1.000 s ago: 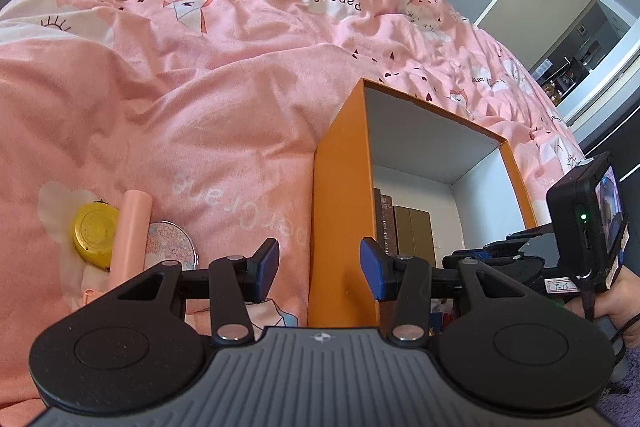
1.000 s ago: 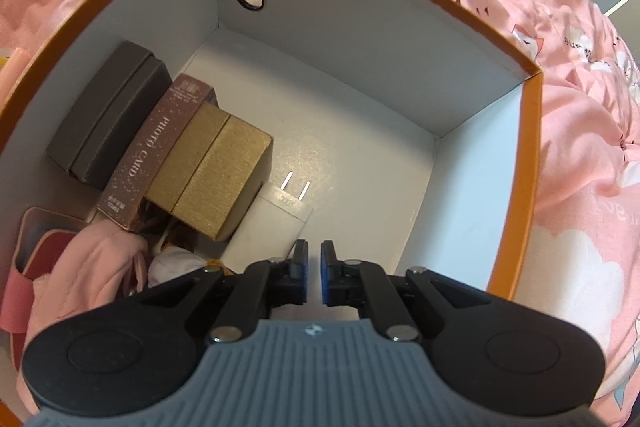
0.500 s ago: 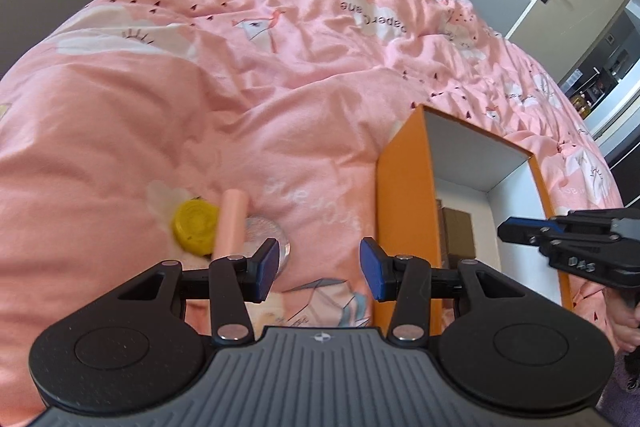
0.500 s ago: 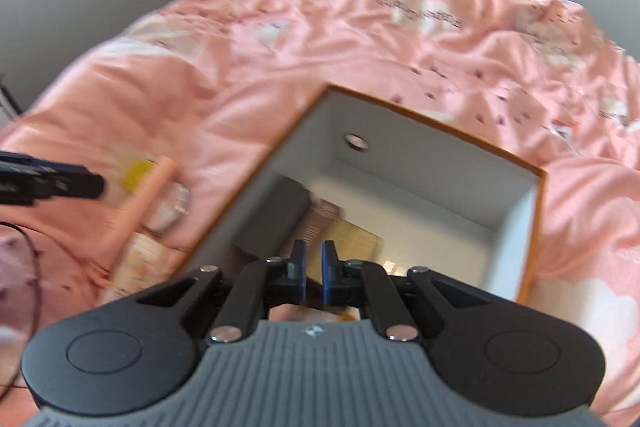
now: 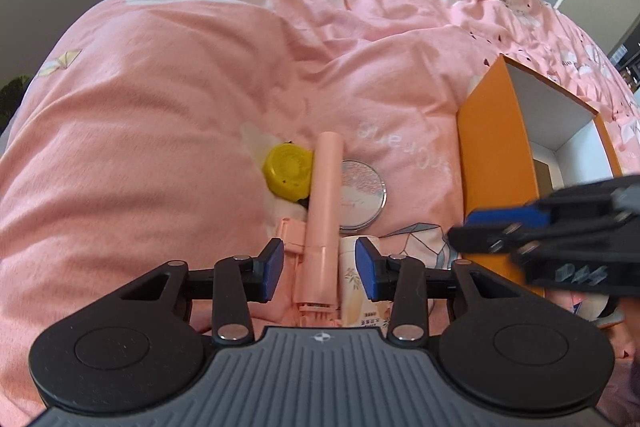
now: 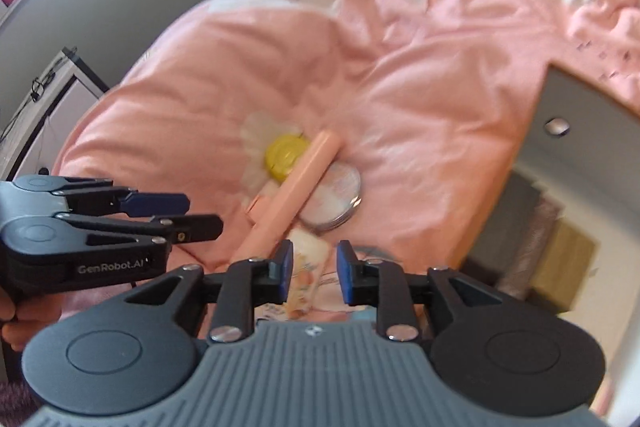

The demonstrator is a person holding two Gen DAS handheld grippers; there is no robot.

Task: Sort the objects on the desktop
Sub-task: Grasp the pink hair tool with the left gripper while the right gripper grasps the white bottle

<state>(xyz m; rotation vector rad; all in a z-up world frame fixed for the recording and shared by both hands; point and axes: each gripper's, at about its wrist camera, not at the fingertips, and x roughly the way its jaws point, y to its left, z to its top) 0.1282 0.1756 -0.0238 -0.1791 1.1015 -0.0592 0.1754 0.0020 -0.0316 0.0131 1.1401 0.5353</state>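
Observation:
A long pink stick-shaped device [image 5: 325,203] lies on the pink quilt, with a yellow round cap [image 5: 288,169] on its left and a round compact [image 5: 362,193] on its right. A small floral tube [image 5: 354,287] lies beside its near end. My left gripper [image 5: 320,269] hovers over the stick's near end and the tube. Its jaws are closing, and the pads touch neither. My right gripper [image 6: 314,273] hangs over the floral tube [image 6: 306,267]; its jaws are opening with nothing gripped. In the right wrist view the stick [image 6: 292,191] runs diagonally.
An orange box [image 5: 496,163] with a white inside stands open at the right and holds several small boxes [image 6: 560,255]. The right gripper [image 5: 464,231] reaches in from the right edge of the left wrist view. The left gripper [image 6: 204,214] shows at the left of the right wrist view.
My right gripper came out of the orange box, swung left over the loose items, and its shut jaws parted. My left gripper shifted left from the box wall to the pink stick, its jaws narrowing.

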